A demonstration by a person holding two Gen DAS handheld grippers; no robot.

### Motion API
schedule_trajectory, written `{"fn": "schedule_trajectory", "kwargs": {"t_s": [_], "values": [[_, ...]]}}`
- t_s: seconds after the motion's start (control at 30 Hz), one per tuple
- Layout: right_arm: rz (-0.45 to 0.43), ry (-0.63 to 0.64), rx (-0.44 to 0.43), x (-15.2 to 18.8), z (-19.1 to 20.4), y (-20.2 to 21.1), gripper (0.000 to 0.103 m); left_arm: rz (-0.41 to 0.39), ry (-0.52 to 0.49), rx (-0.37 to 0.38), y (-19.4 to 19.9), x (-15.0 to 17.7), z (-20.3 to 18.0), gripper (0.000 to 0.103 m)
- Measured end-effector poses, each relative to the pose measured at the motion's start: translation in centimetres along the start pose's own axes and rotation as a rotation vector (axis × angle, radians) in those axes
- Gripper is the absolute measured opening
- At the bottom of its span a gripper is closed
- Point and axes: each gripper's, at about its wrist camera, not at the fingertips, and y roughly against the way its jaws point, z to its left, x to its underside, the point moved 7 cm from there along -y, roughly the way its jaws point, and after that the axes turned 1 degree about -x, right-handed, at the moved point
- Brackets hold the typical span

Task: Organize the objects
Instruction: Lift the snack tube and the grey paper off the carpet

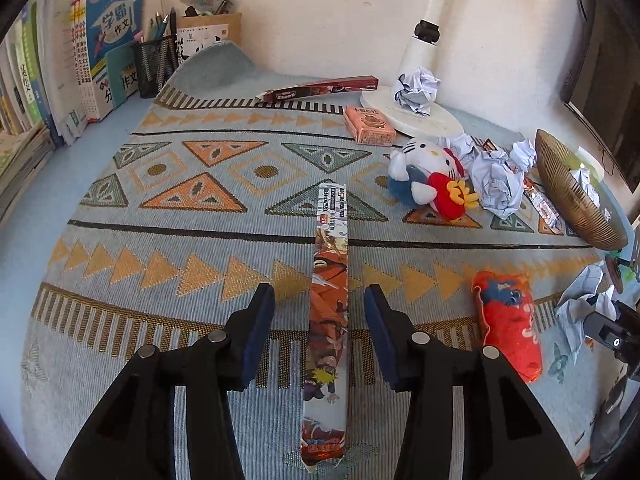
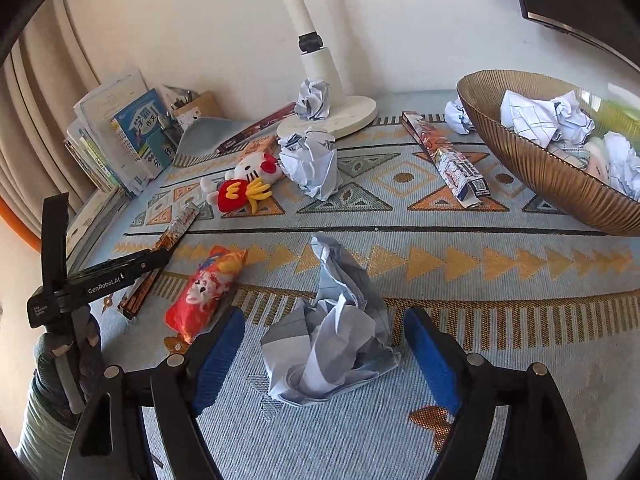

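Observation:
My left gripper [image 1: 320, 300] is open, its fingers on either side of a long printed cartoon box [image 1: 329, 312] that lies flat on the patterned mat; no pad touches it. My right gripper [image 2: 324, 324] is open around a crumpled paper ball [image 2: 332, 344] on the mat, with gaps on both sides. A gold ribbed bowl [image 2: 532, 164] at the right holds several crumpled papers [image 2: 536, 116]. The left gripper's body [image 2: 100, 276] shows at the left of the right wrist view.
A Hello Kitty plush [image 1: 430, 176], a red snack bag [image 1: 510, 324], a pink box [image 1: 370, 124], two more long boxes [image 2: 448, 160] [image 1: 320, 90], loose paper balls [image 2: 312, 160] and a white lamp base [image 2: 332, 118] lie on the mat. Books [image 1: 100, 56] and a pen cup [image 1: 156, 64] stand at the back left.

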Motion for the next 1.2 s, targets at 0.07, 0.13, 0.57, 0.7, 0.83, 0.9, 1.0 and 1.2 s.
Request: {"fn": "schedule_trajectory", "kwargs": {"t_s": [0.07, 0.13, 0.57, 0.7, 0.83, 0.9, 1.0, 1.2], "values": [[0.005, 0.003, 0.024, 0.1, 0.0, -0.2, 0.081, -0.003, -0.034, -0.022, 0.0, 0.1, -0.5, 0.032], [0.014, 0.024, 0.032, 0.2, 0.3, -0.4, 0.074, -0.008, -0.046, -0.034, 0.0, 0.2, -0.7, 0.032], [0.004, 0.038, 0.001, 0.4, 0.7, -0.2, 0.059, -0.011, -0.023, -0.013, 0.0, 0.2, -0.5, 0.032], [0.042, 0.067, 0.001, 0.7, 1.3, -0.7, 0.065, -0.011, -0.024, -0.014, 0.0, 0.3, -0.5, 0.032], [0.053, 0.131, 0.025, 1.1, 2.4, -1.0, 0.065, -0.011, -0.024, -0.012, 0.0, 0.3, -0.5, 0.032], [0.04, 0.143, 0.015, 1.1, 2.7, -0.7, 0.058, -0.011, -0.024, -0.013, 0.0, 0.2, -0.5, 0.032], [-0.007, 0.169, 0.014, 1.0, 3.1, 0.1, 0.047, -0.011, -0.023, -0.012, 0.0, 0.2, -0.6, 0.032], [-0.024, 0.161, 0.015, 0.8, 3.0, 0.4, 0.045, -0.019, -0.031, -0.006, 0.2, 0.1, -0.7, 0.017]]}}
